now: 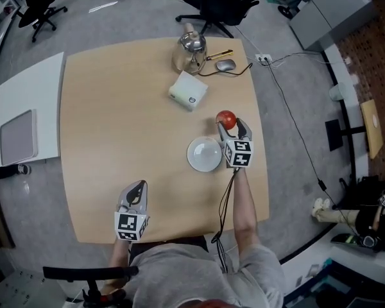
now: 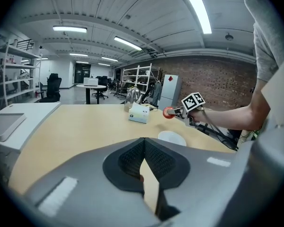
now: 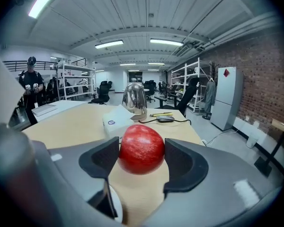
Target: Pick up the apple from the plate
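The red apple (image 1: 226, 118) sits between the jaws of my right gripper (image 1: 231, 126), just beyond the right rim of the white plate (image 1: 204, 154), which has nothing on it. In the right gripper view both pads press the sides of the apple (image 3: 141, 149), and the plate's edge (image 3: 114, 207) shows low on the left. My left gripper (image 1: 136, 190) hovers near the table's front edge, far from the plate. Its pads meet, with nothing between them (image 2: 143, 148). From there I see the apple (image 2: 168, 112) held out over the table and the plate (image 2: 172, 138).
A steel kettle (image 1: 191, 49), a mouse (image 1: 225, 64) with its cable and a yellow pen (image 1: 219, 54) stand at the far edge of the wooden table (image 1: 115, 120). A white box (image 1: 188, 90) lies nearer. A white side table (image 1: 25, 108) stands at the left.
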`<move>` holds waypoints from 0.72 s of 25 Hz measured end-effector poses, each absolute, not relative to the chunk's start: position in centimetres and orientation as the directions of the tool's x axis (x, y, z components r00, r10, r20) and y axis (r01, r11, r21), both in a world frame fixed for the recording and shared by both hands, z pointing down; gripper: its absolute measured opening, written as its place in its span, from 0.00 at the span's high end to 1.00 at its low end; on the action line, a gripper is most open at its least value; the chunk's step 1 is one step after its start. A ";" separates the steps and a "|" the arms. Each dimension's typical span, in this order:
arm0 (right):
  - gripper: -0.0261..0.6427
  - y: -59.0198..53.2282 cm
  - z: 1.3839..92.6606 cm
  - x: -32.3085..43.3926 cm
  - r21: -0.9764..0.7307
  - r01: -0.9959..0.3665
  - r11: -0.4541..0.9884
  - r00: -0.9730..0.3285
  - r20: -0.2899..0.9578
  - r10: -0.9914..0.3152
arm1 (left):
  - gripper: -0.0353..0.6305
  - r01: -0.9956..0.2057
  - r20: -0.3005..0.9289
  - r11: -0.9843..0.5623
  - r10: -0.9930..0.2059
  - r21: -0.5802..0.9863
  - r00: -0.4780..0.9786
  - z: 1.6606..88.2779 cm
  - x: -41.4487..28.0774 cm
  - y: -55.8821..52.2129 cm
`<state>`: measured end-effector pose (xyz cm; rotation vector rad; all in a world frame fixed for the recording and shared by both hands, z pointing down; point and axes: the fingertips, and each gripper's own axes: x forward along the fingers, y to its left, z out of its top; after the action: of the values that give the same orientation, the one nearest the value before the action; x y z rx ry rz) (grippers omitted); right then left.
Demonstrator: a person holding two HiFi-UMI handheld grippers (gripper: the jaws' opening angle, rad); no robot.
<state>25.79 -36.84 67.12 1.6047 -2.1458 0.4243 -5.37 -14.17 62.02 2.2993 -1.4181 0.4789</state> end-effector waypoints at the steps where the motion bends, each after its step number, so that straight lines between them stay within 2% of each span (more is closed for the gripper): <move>1: 0.50 -37.2 67.5 26.1 0.002 -0.959 0.285 -0.244 0.509 -0.826 | 0.92 -0.902 0.487 -0.405 -0.763 0.152 0.425 62.2 -5.1 -14.2; 12: 0.50 -42.4 71.0 30.0 -0.020 -0.961 0.275 -0.240 0.553 -0.798 | 0.92 -0.912 0.516 -0.382 -0.756 0.151 0.402 63.3 -2.1 -15.2; 18: 0.50 -44.5 72.6 31.1 -0.131 -0.960 0.248 -0.278 0.558 -0.782 | 0.92 -0.918 0.534 -0.369 -0.751 0.146 0.388 63.7 -1.3 -15.6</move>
<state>31.05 -44.49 72.57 1.5948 -2.1469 0.6443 -1.27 -15.65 63.67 2.2309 -1.4379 0.5355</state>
